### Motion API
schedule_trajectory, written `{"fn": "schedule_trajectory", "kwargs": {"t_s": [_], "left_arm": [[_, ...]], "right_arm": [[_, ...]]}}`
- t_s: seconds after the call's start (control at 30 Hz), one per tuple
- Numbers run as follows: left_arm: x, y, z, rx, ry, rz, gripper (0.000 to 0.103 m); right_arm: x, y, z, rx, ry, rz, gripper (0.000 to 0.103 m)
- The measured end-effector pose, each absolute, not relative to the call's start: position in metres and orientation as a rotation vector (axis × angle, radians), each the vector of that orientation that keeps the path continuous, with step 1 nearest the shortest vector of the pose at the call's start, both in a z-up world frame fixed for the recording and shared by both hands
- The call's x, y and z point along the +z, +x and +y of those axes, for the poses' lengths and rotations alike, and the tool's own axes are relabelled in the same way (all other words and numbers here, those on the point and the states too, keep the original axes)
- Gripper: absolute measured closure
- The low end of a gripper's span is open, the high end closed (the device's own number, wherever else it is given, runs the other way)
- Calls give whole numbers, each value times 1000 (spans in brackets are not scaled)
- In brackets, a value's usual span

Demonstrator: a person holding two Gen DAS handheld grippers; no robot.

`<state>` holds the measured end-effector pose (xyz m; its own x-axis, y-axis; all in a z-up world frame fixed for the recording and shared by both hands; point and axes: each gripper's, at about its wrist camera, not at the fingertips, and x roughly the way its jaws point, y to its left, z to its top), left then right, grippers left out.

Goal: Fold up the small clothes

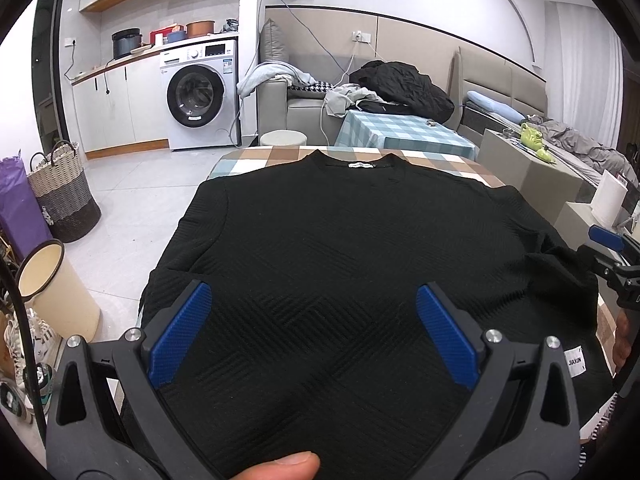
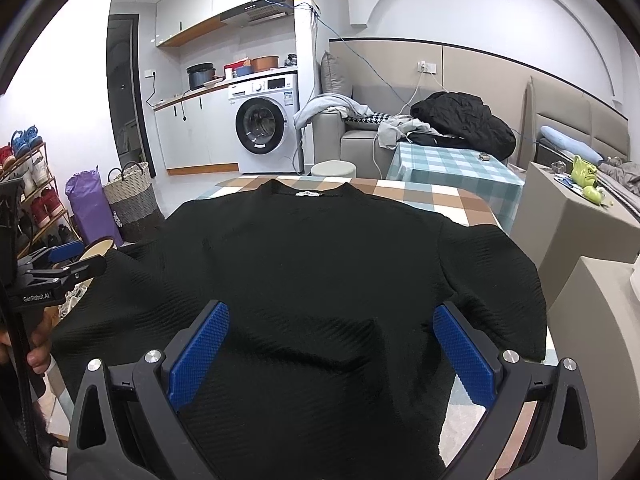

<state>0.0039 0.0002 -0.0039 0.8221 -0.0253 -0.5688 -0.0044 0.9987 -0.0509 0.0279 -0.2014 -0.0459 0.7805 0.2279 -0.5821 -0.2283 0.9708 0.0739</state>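
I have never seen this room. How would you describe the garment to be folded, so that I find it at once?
Look for the table with the brown, white and blue checked cloth, in front of the washing machine. The black sweater lies spread flat on it, neck away from the cameras. Unlike the crumpled black jacket on the sofa, it has a woven ribbed pattern and a small white neck label.

Sweater point(image 1: 340, 248) lies on table point(image 1: 256, 160), collar farthest away.
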Motion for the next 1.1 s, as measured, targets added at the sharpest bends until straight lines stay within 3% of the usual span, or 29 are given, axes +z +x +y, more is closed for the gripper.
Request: {"fn": "schedule_trajectory", "kwargs": {"t_s": [1.1], "left_arm": [[-2,4,-2,-6,-44,606,1]], "right_arm": [[-48,27,-200,245,-1,634,0]]}}
